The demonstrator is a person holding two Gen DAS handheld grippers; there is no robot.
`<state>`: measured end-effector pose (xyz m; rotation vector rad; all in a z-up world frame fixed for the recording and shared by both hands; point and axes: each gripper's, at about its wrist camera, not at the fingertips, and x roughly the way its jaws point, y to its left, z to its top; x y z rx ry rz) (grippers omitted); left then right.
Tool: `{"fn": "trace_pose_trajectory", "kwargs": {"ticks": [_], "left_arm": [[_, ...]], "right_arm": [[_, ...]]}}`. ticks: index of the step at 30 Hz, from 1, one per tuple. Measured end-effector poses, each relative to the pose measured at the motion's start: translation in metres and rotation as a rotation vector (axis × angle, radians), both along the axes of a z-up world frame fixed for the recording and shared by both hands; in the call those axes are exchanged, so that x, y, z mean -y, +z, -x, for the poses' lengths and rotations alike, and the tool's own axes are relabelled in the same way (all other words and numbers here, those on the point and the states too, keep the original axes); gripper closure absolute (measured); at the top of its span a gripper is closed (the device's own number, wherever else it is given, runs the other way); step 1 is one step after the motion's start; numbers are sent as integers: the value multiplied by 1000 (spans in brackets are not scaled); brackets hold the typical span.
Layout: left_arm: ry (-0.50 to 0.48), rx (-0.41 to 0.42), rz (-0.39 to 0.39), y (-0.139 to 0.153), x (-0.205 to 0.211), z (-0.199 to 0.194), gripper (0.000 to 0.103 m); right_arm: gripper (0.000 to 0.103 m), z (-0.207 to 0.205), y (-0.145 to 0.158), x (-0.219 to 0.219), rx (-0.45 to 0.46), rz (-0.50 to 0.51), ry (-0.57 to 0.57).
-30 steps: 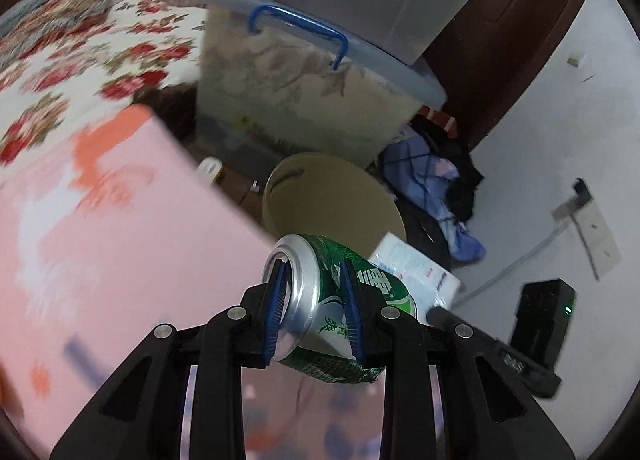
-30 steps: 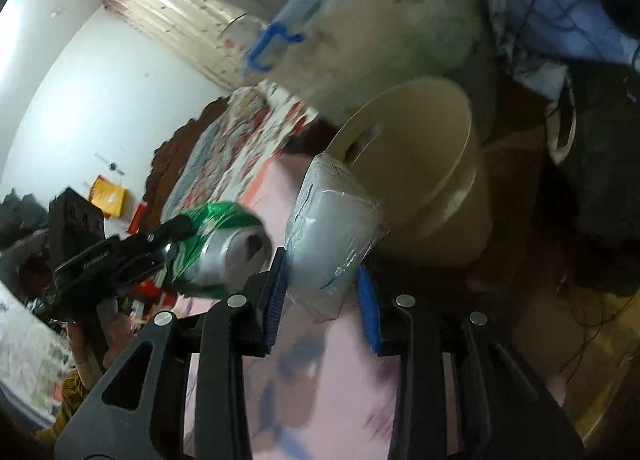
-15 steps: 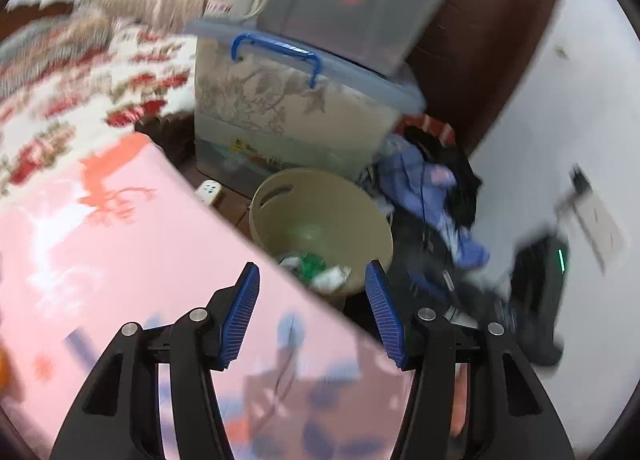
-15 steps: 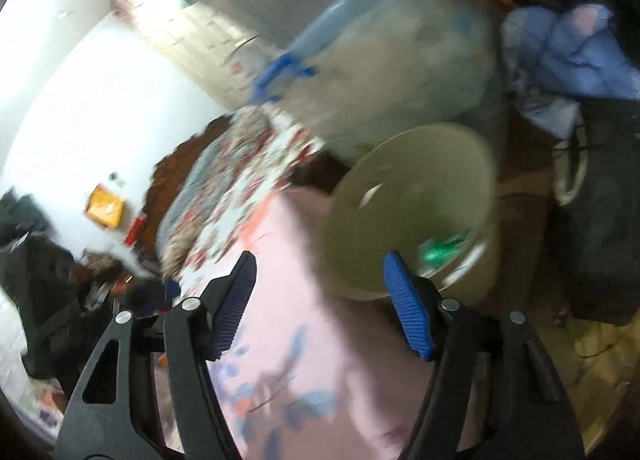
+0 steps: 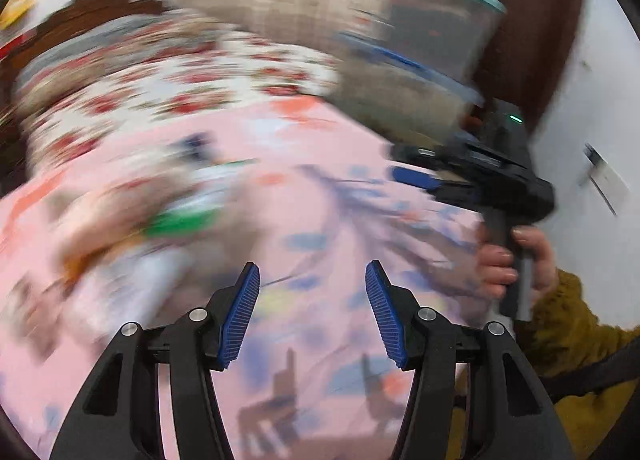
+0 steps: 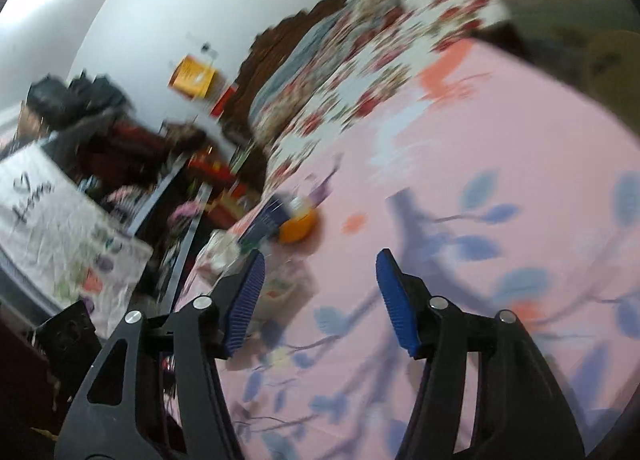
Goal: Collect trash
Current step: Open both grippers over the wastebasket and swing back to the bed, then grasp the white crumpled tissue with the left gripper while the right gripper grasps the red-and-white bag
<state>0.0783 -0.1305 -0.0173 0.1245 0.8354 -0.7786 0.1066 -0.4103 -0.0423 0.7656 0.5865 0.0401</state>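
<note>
My left gripper (image 5: 312,266) is open and empty above the pink patterned sheet (image 5: 320,220). To its left lies a blurred heap of trash with a green and white piece (image 5: 180,216). In the same view a hand (image 5: 504,260) holds my right gripper (image 5: 420,180) at the right. In the right wrist view my right gripper (image 6: 322,256) has nothing between its blue pads, and its jaws are closing. Just ahead and to its left lie an orange round thing (image 6: 298,226), a blue packet (image 6: 268,220) and pale wrappers (image 6: 224,256) at the sheet's edge.
A floral quilt (image 5: 160,92) lies beyond the pink sheet (image 6: 480,180). Stacked clear storage boxes (image 5: 432,44) and a dark wooden door (image 5: 536,20) stand at the back right. A cluttered dark table (image 6: 132,148) and a white printed bag (image 6: 60,228) sit left of the bed.
A second ago my left gripper held a green can and my right a clear pack over the tan bin. Both opened, the items lay in the bin, and both swung away over the sheet.
</note>
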Motion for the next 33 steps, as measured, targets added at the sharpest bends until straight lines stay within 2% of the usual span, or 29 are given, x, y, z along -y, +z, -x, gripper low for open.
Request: {"fn": "trace_pose_trajectory", "kwargs": {"ticks": [2,4,6,9,11,13,18,19,20,21,22,23,29,33], "left_arm": [[131,2,9,0,-48,-13,46],[326,4,-2,-3,-102,-32,42],[443,-17,11,-9,-141,-46,39],[564,-77,55,-21,-185,-68,33],[599,-128,101,-33,-204,-83,33],[599,-161,123,-41,-210,-95,32],[593,-182,112,-58,-203,-111,32],[591,-196,120,-62,-203,-112,33],[590,-202,125,-66,-201,-115,41],[584,-207,132,-70,-199,-117,66],[570,-213,143,-72,-198,-118,67],[572,-203,158,-72,-199,-116,71],[547,-121,215,-45,-213,-80,73],[456,-106,268,-30,-212,-46,73]], "right_arm": [[46,-21,7,-26,-9,26,45],[46,-20,10,-53,-16,63,85],[45,-39,20,-80,-25,107,128],[44,-52,26,-106,-42,174,186],[37,-71,28,-124,-68,237,203],[33,-86,26,-134,-94,279,215],[33,-110,16,-159,-150,348,271],[45,-111,13,-154,-161,351,294],[49,-110,12,-154,-165,351,310],[52,-106,14,-157,-146,364,321],[61,-101,17,-163,-120,392,323],[90,-96,22,-160,-102,417,331],[90,-32,56,-166,48,443,260],[90,25,62,-177,115,423,247]]}}
